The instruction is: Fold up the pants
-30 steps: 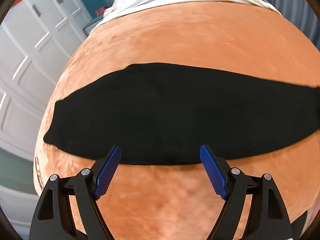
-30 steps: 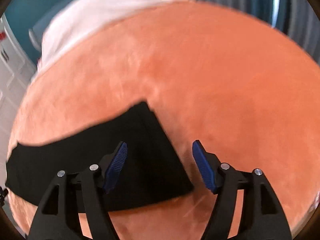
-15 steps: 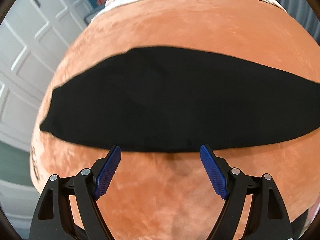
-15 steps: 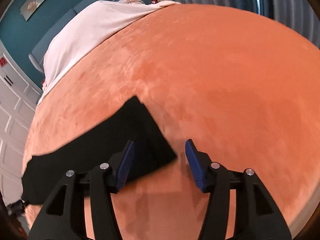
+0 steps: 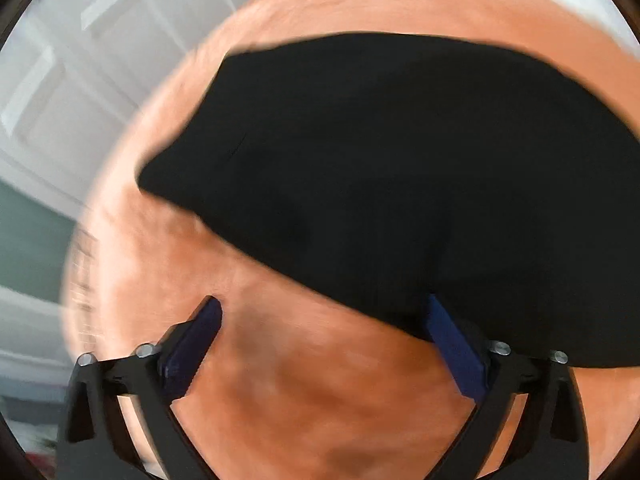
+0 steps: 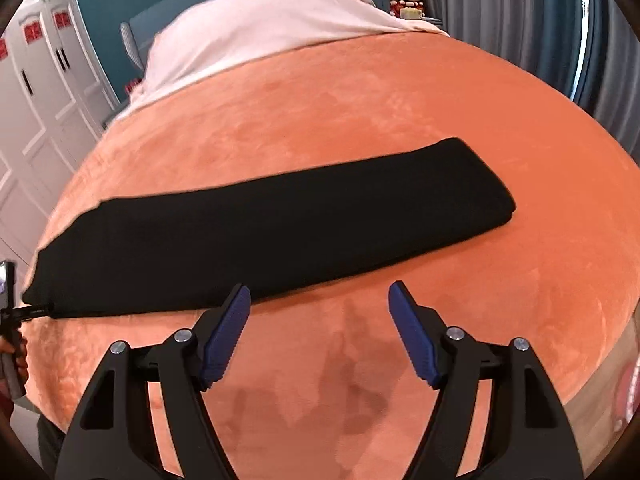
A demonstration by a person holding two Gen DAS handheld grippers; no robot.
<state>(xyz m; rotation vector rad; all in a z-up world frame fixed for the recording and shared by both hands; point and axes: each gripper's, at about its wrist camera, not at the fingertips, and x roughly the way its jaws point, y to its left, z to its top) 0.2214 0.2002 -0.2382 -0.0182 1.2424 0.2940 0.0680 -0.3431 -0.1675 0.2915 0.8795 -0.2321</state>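
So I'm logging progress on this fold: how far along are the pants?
Done: the pants lie on the orange blanket as one long narrow strip, so the lengthwise fold looks made. In hand: nothing; the left gripper and right gripper are open and empty, jaws just widened, the left one near one end of the strip. Left: probably folding the strip end to end.

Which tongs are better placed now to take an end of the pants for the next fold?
Probably left: the left tongs, open, hang at the pants' edge. The right tongs, open too, stand over bare blanket.
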